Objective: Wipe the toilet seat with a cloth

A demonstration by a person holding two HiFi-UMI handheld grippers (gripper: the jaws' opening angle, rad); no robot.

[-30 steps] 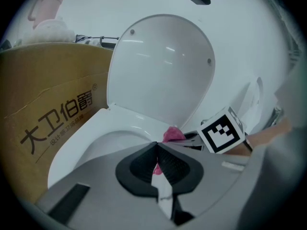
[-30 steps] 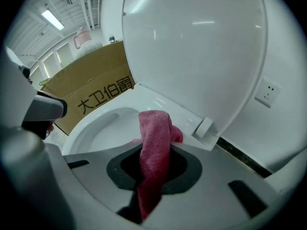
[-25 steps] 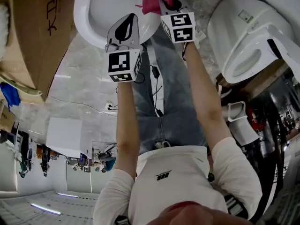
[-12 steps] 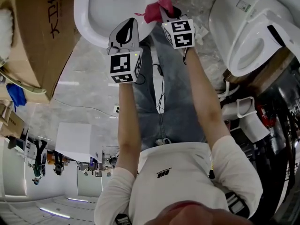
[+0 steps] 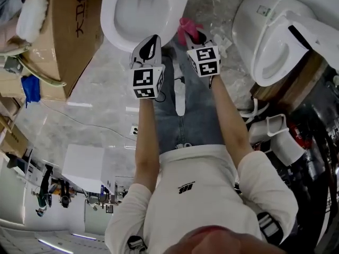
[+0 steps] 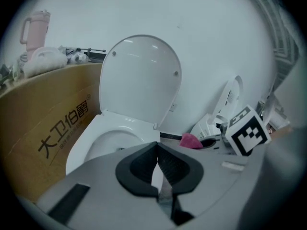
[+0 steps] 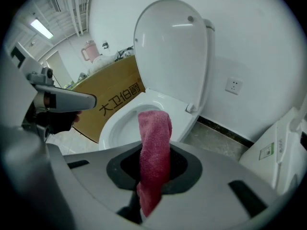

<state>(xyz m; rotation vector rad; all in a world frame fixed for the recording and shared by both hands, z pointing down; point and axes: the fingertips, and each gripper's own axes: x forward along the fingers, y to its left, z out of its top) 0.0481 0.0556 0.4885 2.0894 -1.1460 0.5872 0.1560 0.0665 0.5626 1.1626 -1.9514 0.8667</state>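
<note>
A white toilet (image 5: 123, 20) with its lid (image 6: 141, 78) raised stands at the top of the head view, the seat rim (image 7: 165, 104) bare. My right gripper (image 5: 193, 36) is shut on a pink cloth (image 7: 154, 145), which sticks up from the jaws. It hovers just short of the bowl's near right edge, not touching it. My left gripper (image 5: 153, 38) is shut with nothing in it, over the near rim of the bowl. The left gripper view shows the cloth (image 6: 191, 140) and the right gripper's marker cube (image 6: 247, 131) off to the right.
A big cardboard box (image 5: 63, 30) stands left of the toilet, with a pink cup (image 6: 34, 25) and clutter on top. A second white toilet (image 5: 275, 36) sits to the right, with a wall socket (image 7: 233, 86) behind. Marble floor lies below.
Both grippers have drawn back from the bowl toward the person. The pink cloth, earlier over the rim, now hangs clear of the toilet.
</note>
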